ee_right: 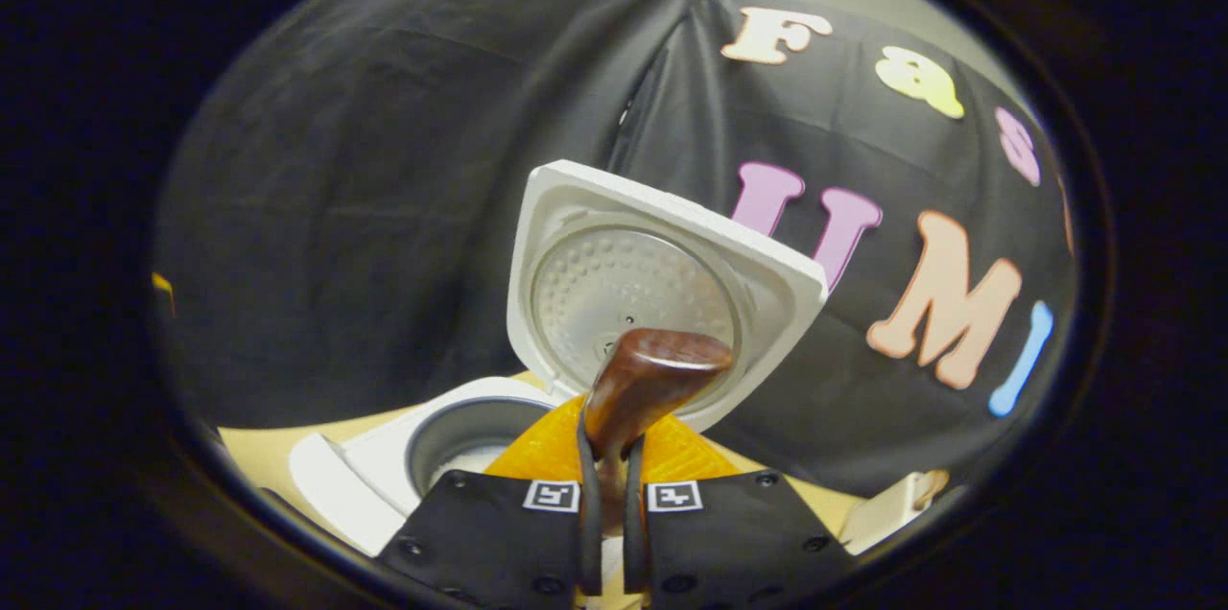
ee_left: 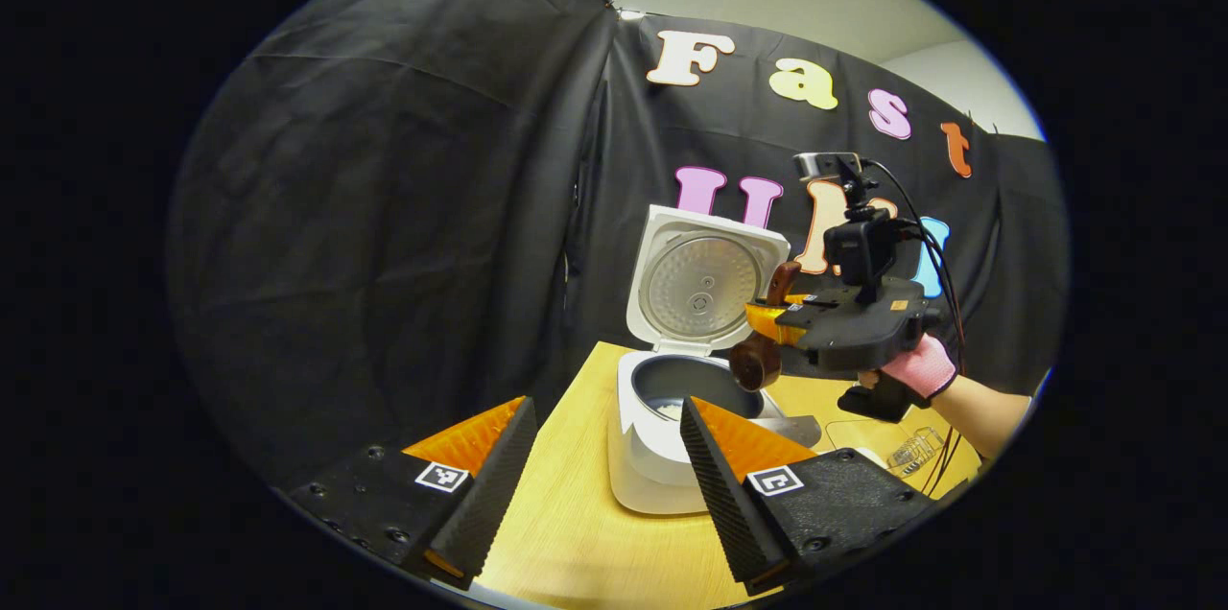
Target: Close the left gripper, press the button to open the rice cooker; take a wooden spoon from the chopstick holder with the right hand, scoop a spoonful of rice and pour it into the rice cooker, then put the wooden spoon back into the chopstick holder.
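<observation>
The rice cooker (ee_left: 662,457) stands on the wooden surface (ee_left: 576,533) with its lid (ee_left: 705,279) raised upright, so the round metal inner plate faces forward. Some white rice lies at the bottom of its grey inner pot (ee_left: 686,389).

In the left gripper view, the left tool (ee_left: 609,485) has its 2 fingers spread wide apart and holds nothing; it hangs in front of the cooker, and the cooker body shows between the fingers.

The right tool (ee_left: 767,327) is above the open pot, carried by a hand (ee_left: 921,368) in a pink glove. Its 2 fingers are pressed on the handle of the wooden spoon (ee_left: 763,346), whose round bowl hangs just over the rim of the pot. In the right gripper view, the right tool (ee_right: 611,495) pinches the spoon (ee_right: 648,380) tightly, and the brown handle end stands up in front of the lid (ee_right: 652,274).

A clear plastic object (ee_left: 911,452) lies on the surface at the right, below the hand.
</observation>
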A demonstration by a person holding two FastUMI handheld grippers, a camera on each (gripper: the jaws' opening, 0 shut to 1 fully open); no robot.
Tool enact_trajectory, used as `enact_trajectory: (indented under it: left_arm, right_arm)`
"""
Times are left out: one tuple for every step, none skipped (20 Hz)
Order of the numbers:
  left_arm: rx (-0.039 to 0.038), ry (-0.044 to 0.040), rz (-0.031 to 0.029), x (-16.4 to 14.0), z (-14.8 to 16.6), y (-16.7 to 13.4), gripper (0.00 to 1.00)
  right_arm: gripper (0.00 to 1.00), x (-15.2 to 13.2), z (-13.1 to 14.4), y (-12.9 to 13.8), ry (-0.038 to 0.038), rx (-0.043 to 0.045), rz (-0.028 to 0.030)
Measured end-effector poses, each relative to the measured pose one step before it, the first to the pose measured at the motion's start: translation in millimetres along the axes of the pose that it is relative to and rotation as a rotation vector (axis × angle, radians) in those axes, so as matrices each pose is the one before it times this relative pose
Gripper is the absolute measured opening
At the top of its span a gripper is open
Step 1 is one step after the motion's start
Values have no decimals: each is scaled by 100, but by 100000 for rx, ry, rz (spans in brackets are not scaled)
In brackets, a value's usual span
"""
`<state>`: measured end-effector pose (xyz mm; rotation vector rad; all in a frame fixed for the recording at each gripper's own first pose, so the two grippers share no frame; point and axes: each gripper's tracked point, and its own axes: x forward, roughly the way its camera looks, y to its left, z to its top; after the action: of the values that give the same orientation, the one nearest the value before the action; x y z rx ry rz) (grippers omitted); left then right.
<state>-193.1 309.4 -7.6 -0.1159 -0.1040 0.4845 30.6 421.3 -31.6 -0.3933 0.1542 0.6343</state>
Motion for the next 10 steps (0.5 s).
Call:
enact_trajectory:
  left_arm:
    - [309, -305, -500, 53, 104, -201, 89]
    - [254, -97, -631, 58, 69, -238, 89]
    - [129, 245, -692, 118, -72, -259, 89]
    - [118, 205, -701, 211, -59, -296, 89]
    - [295, 266, -752, 132, 37, -380, 89]
    - [421, 104, -808, 151, -250, -372, 89]
    - [551, 182, -826, 197, -8, -270, 89]
    - [509, 79, -897, 127, -51, -473, 89]
    - [436, 36, -940, 225, 123, -500, 89]
    - [238, 235, -904, 157, -126, -332, 89]
  right_arm:
    - [11, -92, 171, -461, 180, 7524, 2609]
    - [11, -193, 320, -447, -837, 6385, 2507]
    - [12, -212, 383, -420, -697, 6208, 2478]
    - [12, -466, 43, -326, -334, 6723, 2651]
    - [12, -324, 143, -313, -407, 7816, 3129]
    - [12, -364, 322, -303, -612, 8240, 3096]
    - [12, -604, 530, -399, -1285, 8239, 3082]
    - [12, -563, 595, -520, -1410, 5778, 1593]
    - [12, -773, 728, -762, -2185, 5093, 1184]
    - [12, -626, 1025, -836, -2256, 3932, 227]
